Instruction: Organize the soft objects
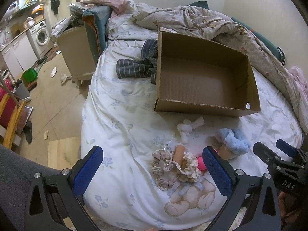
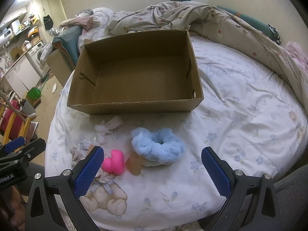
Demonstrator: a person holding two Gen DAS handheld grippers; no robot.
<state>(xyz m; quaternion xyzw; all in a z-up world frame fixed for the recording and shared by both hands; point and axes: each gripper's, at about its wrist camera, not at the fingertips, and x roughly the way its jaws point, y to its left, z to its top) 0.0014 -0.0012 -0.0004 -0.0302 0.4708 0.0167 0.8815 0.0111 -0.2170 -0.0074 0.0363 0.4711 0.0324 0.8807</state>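
Observation:
An open, empty cardboard box [image 1: 204, 107] [image 2: 134, 106] sits on the white bed. In front of it lie small soft items: a white plush [image 1: 185, 128] [image 2: 105, 128], a fluffy blue scrunchie [image 1: 233, 141] [image 2: 156, 146], a pink toy [image 1: 202, 162] [image 2: 114, 163], a beige scrunchie [image 1: 163, 162] and a lace scrunchie [image 1: 189, 166]. My left gripper [image 1: 153, 170] is open above the beige and lace scrunchies. My right gripper [image 2: 153, 170] is open, just short of the blue scrunchie and pink toy. Both are empty.
A striped grey garment [image 1: 136, 65] lies left of the box. A rumpled duvet [image 1: 221, 27] [image 2: 221, 25] covers the far side of the bed. The bed's left edge drops to a cluttered floor [image 1: 53, 104] with a cabinet [image 1: 76, 52].

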